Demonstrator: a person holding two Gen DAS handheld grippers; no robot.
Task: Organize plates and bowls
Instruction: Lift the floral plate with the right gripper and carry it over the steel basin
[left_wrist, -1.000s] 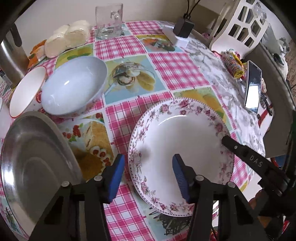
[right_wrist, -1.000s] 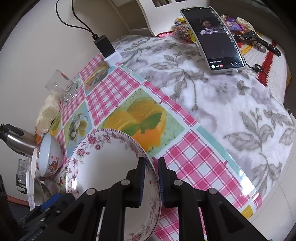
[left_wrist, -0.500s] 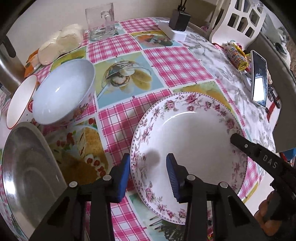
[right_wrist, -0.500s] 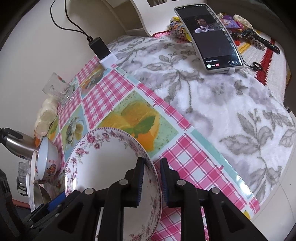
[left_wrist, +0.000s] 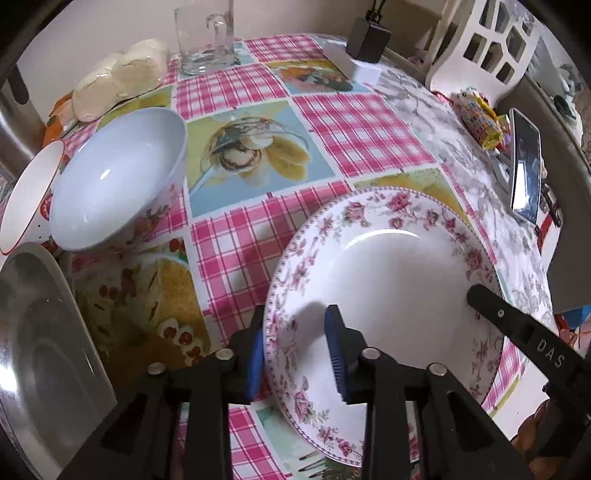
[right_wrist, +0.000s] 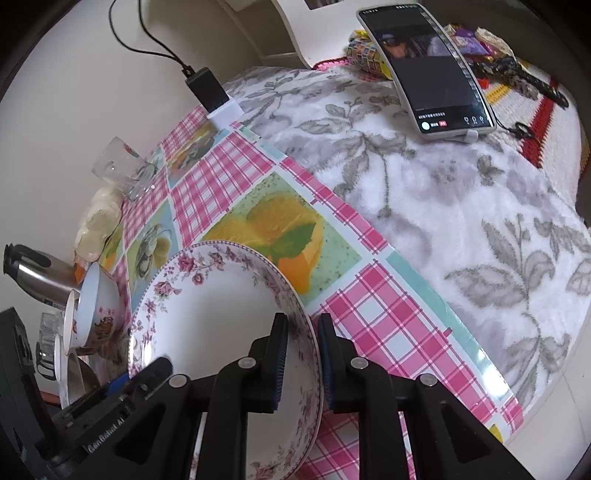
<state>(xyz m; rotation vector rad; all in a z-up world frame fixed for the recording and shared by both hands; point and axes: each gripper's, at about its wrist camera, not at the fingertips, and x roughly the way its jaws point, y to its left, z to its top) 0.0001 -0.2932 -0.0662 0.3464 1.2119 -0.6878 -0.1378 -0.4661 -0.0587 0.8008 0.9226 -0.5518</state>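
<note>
left claw (left_wrist: 297, 349) | black frame, blue pads, silver screws | right claw (right_wrist: 300, 363) | same

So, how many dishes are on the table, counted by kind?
Plates: 2, the floral plate and the steel plate
Bowls: 2, the white bowl and the red-rimmed bowl
Glass mugs: 1
Total: 5

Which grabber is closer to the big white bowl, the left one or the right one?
Left. The left gripper straddles the flowered plate's rim on the side facing the white bowl. The right gripper is shut on the plate's opposite rim, farther from the bowl.
</note>
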